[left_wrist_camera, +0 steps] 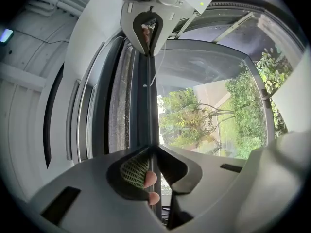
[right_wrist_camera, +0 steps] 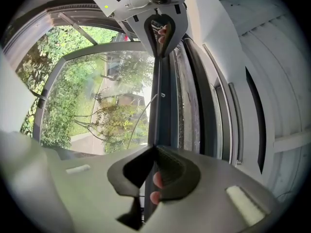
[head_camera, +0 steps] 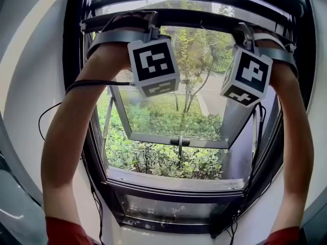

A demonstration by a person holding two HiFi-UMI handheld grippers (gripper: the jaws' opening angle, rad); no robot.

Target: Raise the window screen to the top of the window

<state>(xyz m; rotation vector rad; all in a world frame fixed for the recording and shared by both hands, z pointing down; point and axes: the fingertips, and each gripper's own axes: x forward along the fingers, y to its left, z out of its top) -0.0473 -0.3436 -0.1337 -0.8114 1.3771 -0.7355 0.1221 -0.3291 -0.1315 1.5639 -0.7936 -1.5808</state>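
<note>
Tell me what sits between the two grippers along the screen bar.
Nothing but the bare dark screen bar runs between the left gripper and right gripper, clearest in the head view.

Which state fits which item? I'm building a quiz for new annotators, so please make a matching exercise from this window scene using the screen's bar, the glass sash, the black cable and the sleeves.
Things:
1. screen bar
2. glass sash
3. black cable
4. sleeves

States:
A. red, at the head view's bottom corners
B. swung open outward, greenery beyond
C. clamped by the left gripper and the right gripper
D. crosses the left forearm

Pairs: 1-C, 2-B, 3-D, 4-A
</note>
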